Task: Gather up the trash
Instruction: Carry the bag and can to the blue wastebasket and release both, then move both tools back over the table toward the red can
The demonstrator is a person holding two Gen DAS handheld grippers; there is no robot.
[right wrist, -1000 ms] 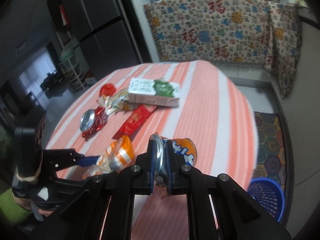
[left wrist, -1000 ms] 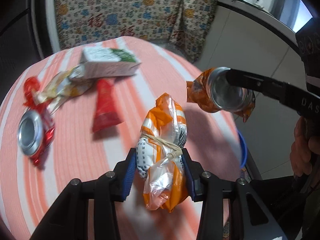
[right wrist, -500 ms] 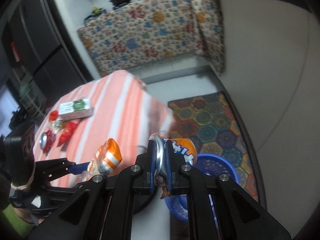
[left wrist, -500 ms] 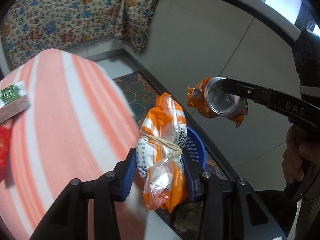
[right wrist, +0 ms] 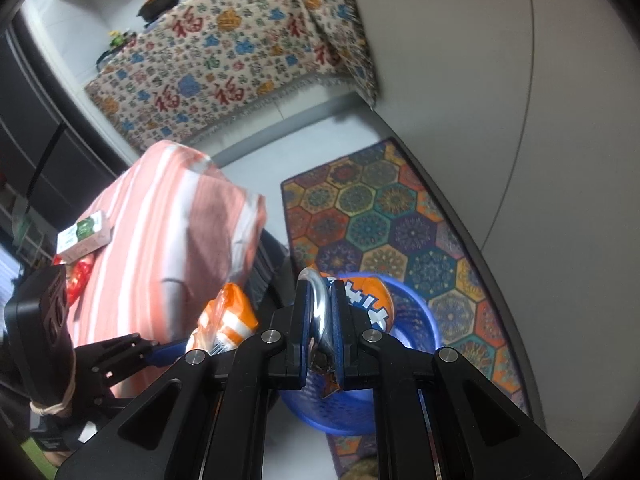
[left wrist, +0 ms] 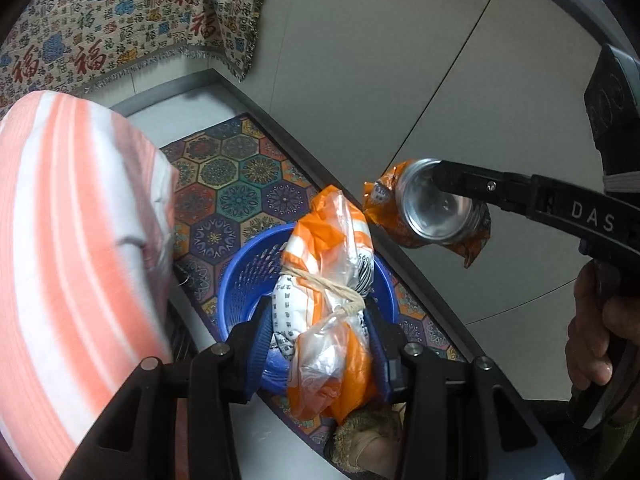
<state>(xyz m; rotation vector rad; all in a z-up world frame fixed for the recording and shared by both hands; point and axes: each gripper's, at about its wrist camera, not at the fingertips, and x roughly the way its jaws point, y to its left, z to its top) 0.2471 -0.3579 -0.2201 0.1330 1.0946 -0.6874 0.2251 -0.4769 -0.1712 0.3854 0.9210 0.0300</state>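
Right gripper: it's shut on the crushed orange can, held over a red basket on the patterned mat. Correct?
Not quite. The basket is blue, as the right wrist view shows. The right gripper is indeed shut on the crushed orange can above it, on the patterned mat.

The crushed can (left wrist: 434, 208) is thin metal, its silvery end shiny and mirror-like, its orange printed wall creased. The snack bag (left wrist: 328, 304) is glossy, crinkled plastic film, partly clear, tied with a dull tan rubber band (left wrist: 320, 282). The basket (right wrist: 408, 316) is smooth blue plastic with perforated walls. The tablecloth (left wrist: 60, 240) is matt woven cloth with a fine ribbed texture. The rug (right wrist: 380, 216) looks flat and matt. Both grippers' frames (right wrist: 256, 396) are matt black plastic with bright metal screws.
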